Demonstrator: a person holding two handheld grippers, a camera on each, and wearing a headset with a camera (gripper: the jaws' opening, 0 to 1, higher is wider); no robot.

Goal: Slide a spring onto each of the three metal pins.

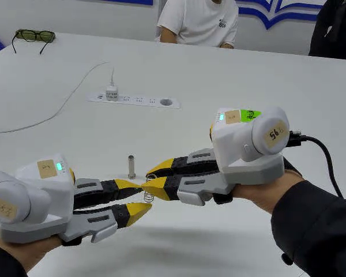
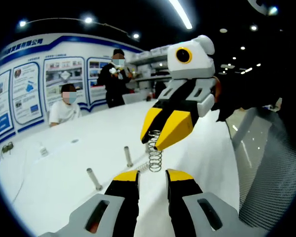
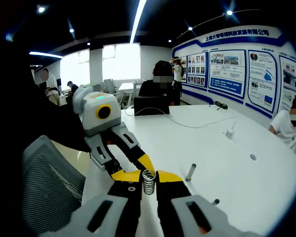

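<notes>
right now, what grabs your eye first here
The right gripper pinches a small spring between its yellow jaw tips, over the white table. The left gripper faces it tip to tip, jaws open. A bare metal pin stands just behind them.

Worktop [image 1: 219,86]: white, smooth and broad, with a soft sheen; it runs well back to the far edge.
Power strip [image 1: 135,99]: white, lying flat across the far middle of the worktop.
Charger [image 1: 112,92]: a small white block plugged into the strip near its left end.
Cable [image 1: 57,109]: a thin white lead rising from the charger, then curving left across the worktop.
Glasses [image 1: 33,36]: dark frame, green-tinted lenses, arms unfolded, at the far left corner, well apart from the strip.
Metal pins [image 2: 129,156]: two short grey pins standing upright on bare worktop, apart from each other, nearer than the strip.
</notes>
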